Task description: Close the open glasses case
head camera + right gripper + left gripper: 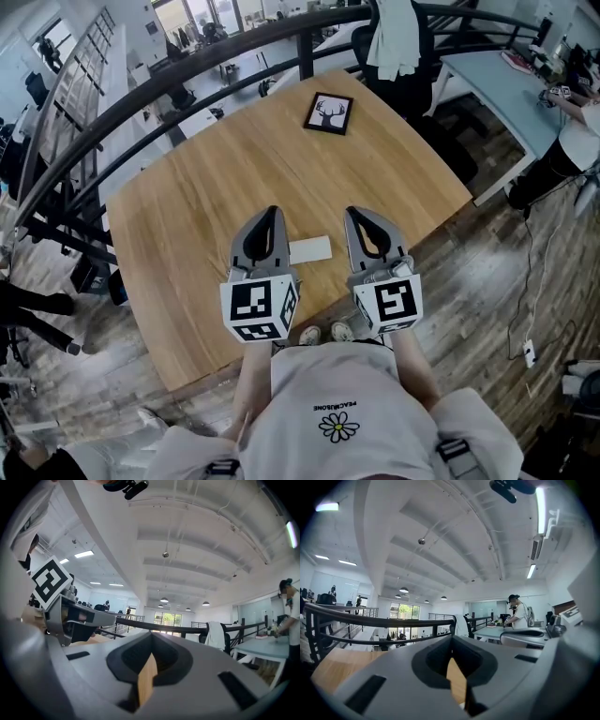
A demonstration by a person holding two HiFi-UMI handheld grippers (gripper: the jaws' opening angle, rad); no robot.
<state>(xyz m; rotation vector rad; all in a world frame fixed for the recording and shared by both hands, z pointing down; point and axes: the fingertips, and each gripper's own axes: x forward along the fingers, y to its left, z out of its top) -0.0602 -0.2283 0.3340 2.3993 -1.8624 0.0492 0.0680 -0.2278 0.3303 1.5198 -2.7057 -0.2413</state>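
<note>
A pale, flat rectangular glasses case point(310, 249) lies on the round wooden table point(206, 187) near its front edge, and no raised lid shows on it. My left gripper point(273, 212) hovers just left of the case and my right gripper point(355, 213) just right of it, both pointing away from me. Each has its jaws pressed together with nothing between them. In the left gripper view point(451, 638) and the right gripper view point(151, 635) the jaws meet at a point, with only a sliver of table wood showing through. The case is hidden in both gripper views.
A black-framed deer picture point(329, 113) lies at the table's far side. A dark curved railing point(187, 70) runs behind the table. A chair with a light garment point(394, 37) stands at the back right, beside a pale desk point(497, 84).
</note>
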